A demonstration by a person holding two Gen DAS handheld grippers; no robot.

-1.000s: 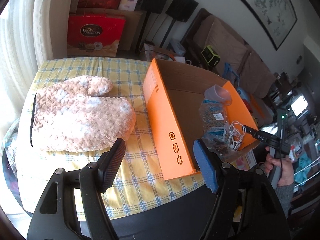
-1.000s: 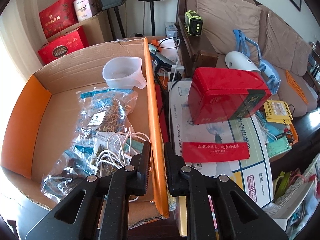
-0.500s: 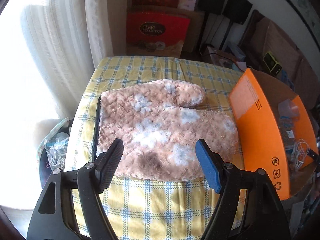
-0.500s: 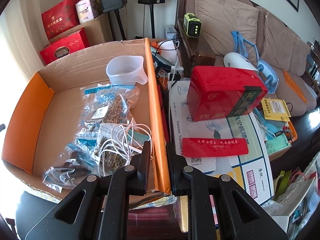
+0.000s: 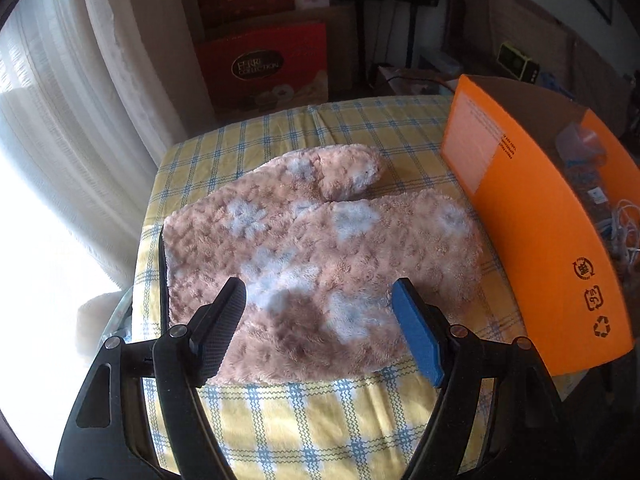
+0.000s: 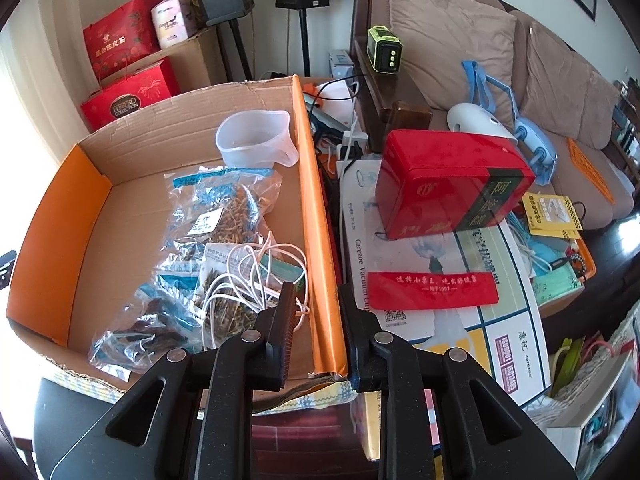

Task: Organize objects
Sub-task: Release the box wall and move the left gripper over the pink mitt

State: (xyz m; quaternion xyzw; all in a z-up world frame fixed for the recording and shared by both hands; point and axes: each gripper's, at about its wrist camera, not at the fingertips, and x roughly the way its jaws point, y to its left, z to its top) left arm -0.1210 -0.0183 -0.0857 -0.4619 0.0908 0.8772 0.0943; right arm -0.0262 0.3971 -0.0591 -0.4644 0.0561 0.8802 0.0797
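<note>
- Your left gripper hung spread wide over the plush mitten on the checked tablecloth, beside the orange box.
- Your right gripper looked clamped on that box's side wall.
- Next, probably: lower, pinch mitten, drop it in.

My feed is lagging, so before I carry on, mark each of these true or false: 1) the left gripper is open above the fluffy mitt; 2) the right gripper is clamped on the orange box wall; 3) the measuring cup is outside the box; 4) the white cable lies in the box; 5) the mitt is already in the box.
1) The left gripper is open above the fluffy pink mitt. True.
2) The right gripper is clamped on the orange box wall. True.
3) The clear measuring cup stands outside the box. False: it is inside, at the far end.
4) The white cable lies in the box on the plastic bags. True.
5) The mitt is already in the box. False: it lies on the checked tablecloth beside the box.
</note>
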